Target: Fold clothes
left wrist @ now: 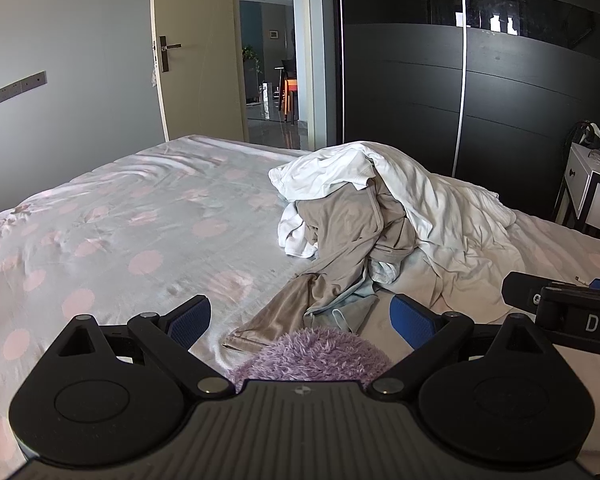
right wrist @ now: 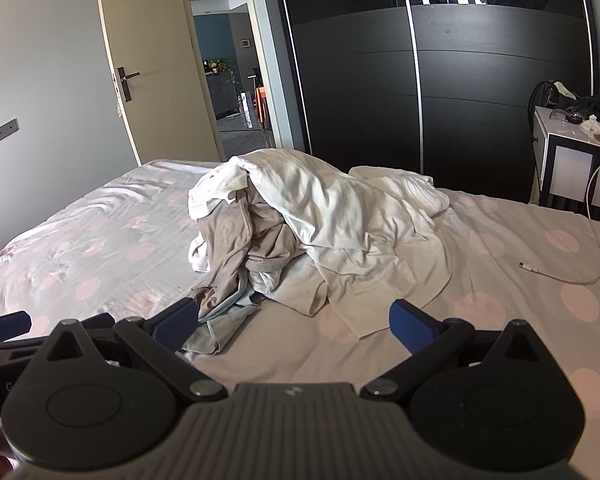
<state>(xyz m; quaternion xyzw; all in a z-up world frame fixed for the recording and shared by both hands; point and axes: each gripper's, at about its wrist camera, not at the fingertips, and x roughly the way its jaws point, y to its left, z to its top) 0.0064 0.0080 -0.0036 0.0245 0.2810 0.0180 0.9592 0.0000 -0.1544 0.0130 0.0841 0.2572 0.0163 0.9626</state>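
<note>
My left gripper point(left wrist: 300, 322) hangs low over the near edge of the bed point(left wrist: 112, 216), its jaws spread wide with nothing between them, and my right gripper point(right wrist: 296, 320) sits just beside it, its jaws likewise wide apart and empty. Ahead of both lies the pile of clothes point(left wrist: 364, 216), heaped loosely toward the middle of the bed on the dotted pink sheet point(right wrist: 500, 320). On top is a white garment point(right wrist: 340, 216), crumpled and draped over the rest, its hem spilling toward my right gripper. Under it a taupe garment point(left wrist: 340, 236) bunches up, and one long part of it trails down the sheet toward my left gripper. A pale blue-grey piece point(right wrist: 220, 320) pokes out beneath, lying flat near my right gripper's left finger. Something fluffy and purple point(left wrist: 312, 354) sits right below my left gripper; I cannot tell what it is. A white charging cable point(right wrist: 572, 276) curls on the sheet well to the right of the pile. Behind the bed stand a dark sliding wardrobe point(right wrist: 440, 80) and an open door point(left wrist: 196, 52).
</note>
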